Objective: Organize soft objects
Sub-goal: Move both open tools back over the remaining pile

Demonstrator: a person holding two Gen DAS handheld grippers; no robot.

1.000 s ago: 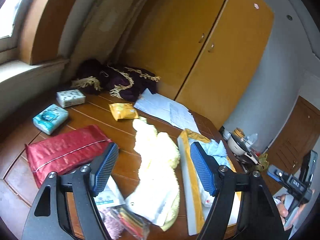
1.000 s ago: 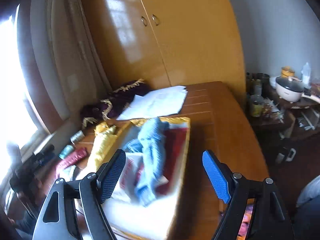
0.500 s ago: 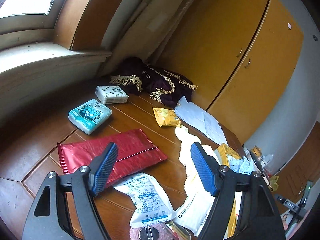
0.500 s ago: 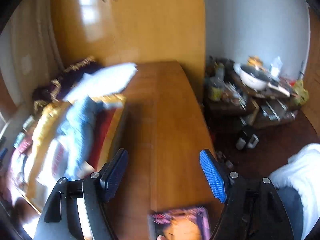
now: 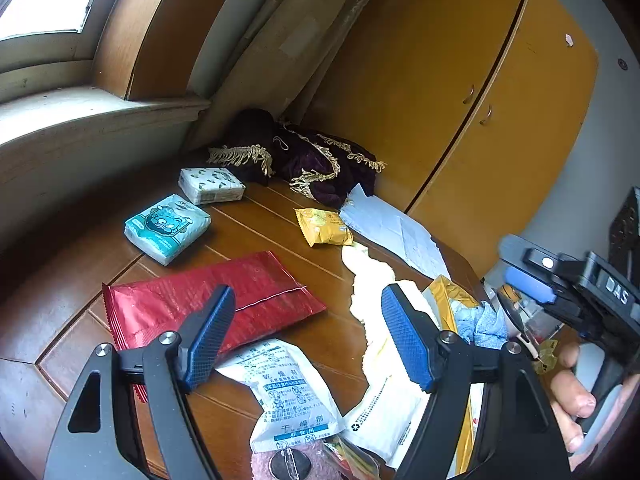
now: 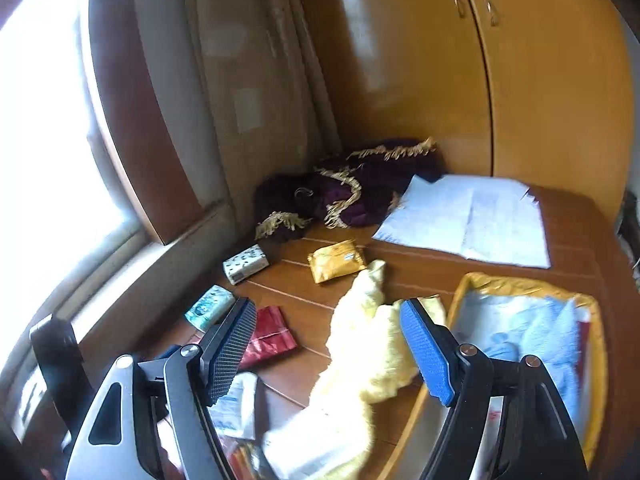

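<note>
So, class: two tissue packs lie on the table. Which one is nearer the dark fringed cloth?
The white leaf-patterned pack, lying right beside the fringed cloth. The blue cartoon-printed pack sits farther out.

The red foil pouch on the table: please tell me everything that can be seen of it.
The red foil pouch is a flat, shiny, crinkled bag with serrated end edges and a thin pale line across one end. It lies flat on the wooden table, apparently sealed. A white printed sachet lies at its near edge. The open left gripper hovers above without touching it.
</note>
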